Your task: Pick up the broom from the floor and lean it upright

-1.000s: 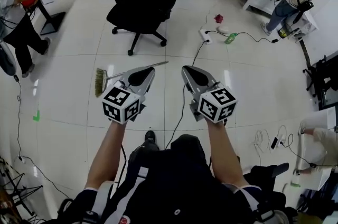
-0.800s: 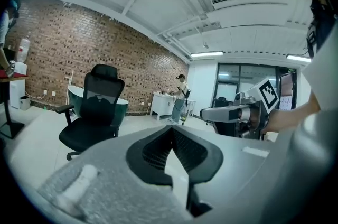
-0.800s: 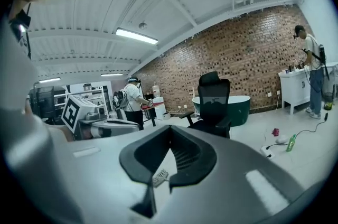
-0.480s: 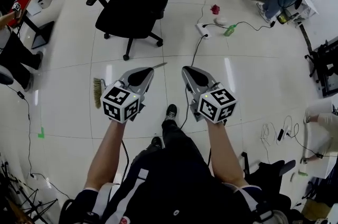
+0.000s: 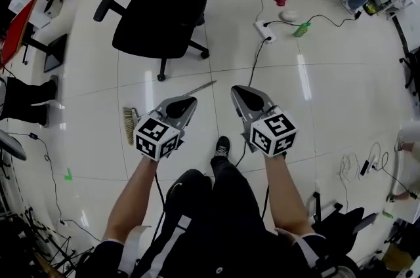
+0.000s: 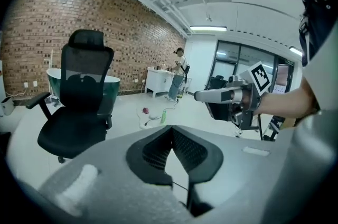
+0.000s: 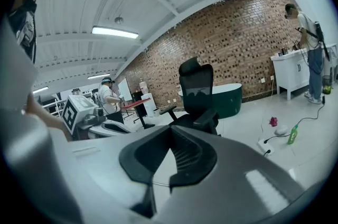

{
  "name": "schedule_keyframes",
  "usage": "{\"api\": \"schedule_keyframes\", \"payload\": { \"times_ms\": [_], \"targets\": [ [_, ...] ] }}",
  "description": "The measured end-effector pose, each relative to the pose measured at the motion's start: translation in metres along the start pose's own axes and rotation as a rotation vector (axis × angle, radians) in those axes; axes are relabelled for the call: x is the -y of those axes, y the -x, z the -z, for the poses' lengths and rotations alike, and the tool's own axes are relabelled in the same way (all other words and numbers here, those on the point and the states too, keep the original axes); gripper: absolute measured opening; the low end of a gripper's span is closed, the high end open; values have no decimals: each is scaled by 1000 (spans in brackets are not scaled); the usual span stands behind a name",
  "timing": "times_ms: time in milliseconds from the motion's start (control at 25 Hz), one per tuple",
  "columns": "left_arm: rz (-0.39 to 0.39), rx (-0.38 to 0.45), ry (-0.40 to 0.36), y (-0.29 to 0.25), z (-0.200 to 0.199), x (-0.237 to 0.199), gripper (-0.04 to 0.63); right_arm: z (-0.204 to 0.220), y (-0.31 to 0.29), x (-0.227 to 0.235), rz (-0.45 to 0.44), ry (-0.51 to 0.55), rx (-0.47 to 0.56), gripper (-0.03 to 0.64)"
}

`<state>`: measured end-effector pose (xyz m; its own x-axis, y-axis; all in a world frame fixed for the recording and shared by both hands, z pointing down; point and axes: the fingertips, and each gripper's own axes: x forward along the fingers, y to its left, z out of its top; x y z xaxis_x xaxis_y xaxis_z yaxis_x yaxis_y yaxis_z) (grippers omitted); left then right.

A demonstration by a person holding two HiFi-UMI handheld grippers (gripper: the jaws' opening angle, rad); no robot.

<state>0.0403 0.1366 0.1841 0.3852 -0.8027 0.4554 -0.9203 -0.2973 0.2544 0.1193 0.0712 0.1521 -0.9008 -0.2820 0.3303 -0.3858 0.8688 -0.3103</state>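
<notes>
The head view is looking steeply down from above, with the office chair (image 5: 157, 14) ahead. Both gripper views are riding lower, facing roughly level toward that chair, which all three views are sharing.

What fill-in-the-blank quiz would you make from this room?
The broom lies flat on the ____.
The office chair beyond it is ____ in colour.
The left gripper and right gripper each have jaws closed on ____.
The bottle near the power strip is ____.
Missing words: floor; black; nothing; green.
</notes>
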Motion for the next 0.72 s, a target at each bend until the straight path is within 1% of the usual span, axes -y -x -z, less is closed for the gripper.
{"api": "schedule_keyframes", "payload": {
  "times_ms": [120,200,320,400,560,720],
  "targets": [
    [2,-59,-32,-30,13,-32,0,12,-23,25,20,-12,-27,3],
    [20,-106,-50,-52,30,-48,0,26,-32,43,49,-30,-50,3],
    [88,-148,-37,-86,57,-66,0,52,-41,71,123,-67,-91,3],
    [124,-172,-43,-111,69,-86,0,62,-53,92,179,-93,-88,3],
    [192,-252,-97,-165,110,-121,0,90,-75,124,285,-149,-63,3],
    [273,-300,-135,-216,163,-147,2,129,-94,145,384,-188,-42,3]
  ]
}}
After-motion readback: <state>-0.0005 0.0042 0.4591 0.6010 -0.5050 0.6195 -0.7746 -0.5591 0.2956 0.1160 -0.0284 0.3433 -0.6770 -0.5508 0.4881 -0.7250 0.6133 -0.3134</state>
